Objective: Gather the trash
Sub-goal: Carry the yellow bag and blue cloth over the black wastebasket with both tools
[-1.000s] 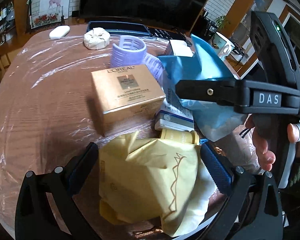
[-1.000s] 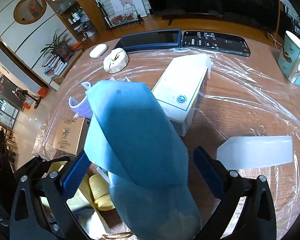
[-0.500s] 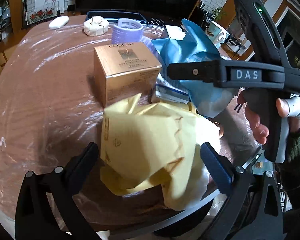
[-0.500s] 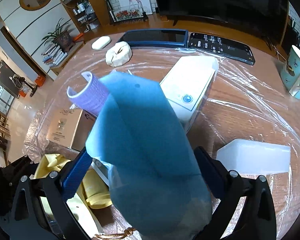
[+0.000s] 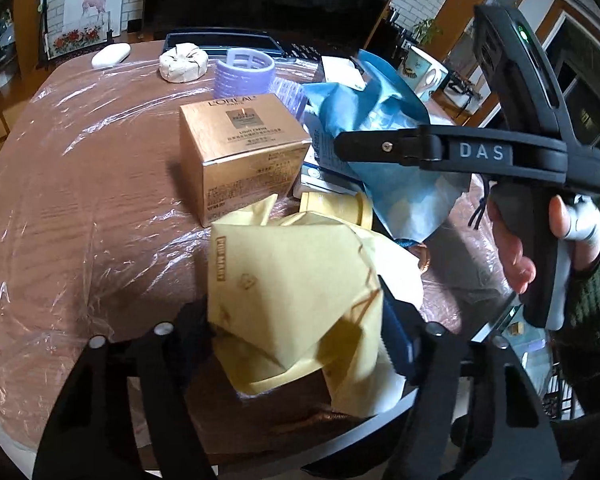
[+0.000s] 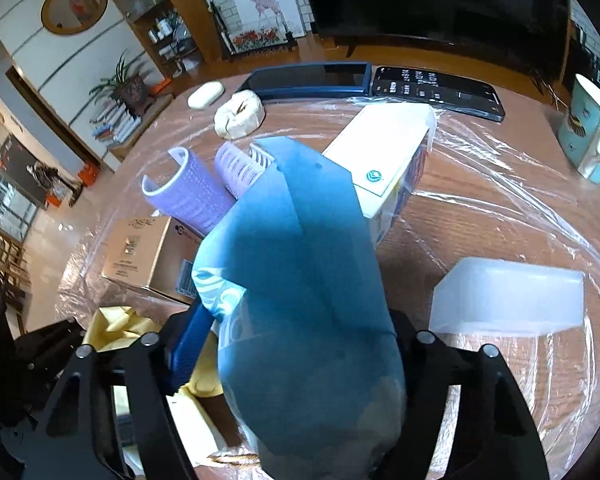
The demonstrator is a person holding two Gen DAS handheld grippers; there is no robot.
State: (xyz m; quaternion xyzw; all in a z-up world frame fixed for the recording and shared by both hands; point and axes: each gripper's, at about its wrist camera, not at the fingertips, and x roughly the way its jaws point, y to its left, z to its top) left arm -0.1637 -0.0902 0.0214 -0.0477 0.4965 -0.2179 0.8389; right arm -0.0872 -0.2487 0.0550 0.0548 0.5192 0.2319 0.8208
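Observation:
My left gripper (image 5: 296, 332) is shut on a crumpled yellow paper bag (image 5: 292, 292) and holds it above the table's near edge. My right gripper (image 6: 300, 344) is shut on a blue bag (image 6: 300, 280) and holds it upright; the blue bag also shows in the left wrist view (image 5: 384, 136), with the right gripper's body across it. The yellow bag shows at the lower left of the right wrist view (image 6: 112, 324). A gold L'Oreal box (image 5: 240, 152), a purple hair roller (image 5: 244, 72) and a yellow jar (image 5: 336, 208) sit on the table.
The round wooden table (image 5: 80, 200) is covered in plastic film. On it are a white carton (image 6: 384, 160), a translucent plastic box (image 6: 508, 300), a white wrapped lump (image 6: 240, 114), a mug (image 6: 592, 136), a tablet (image 6: 308, 78) and a phone (image 6: 436, 90).
My left gripper has closed on the yellow bag and lifted it toward me. My right gripper has closed on the blue bag and risen a little.

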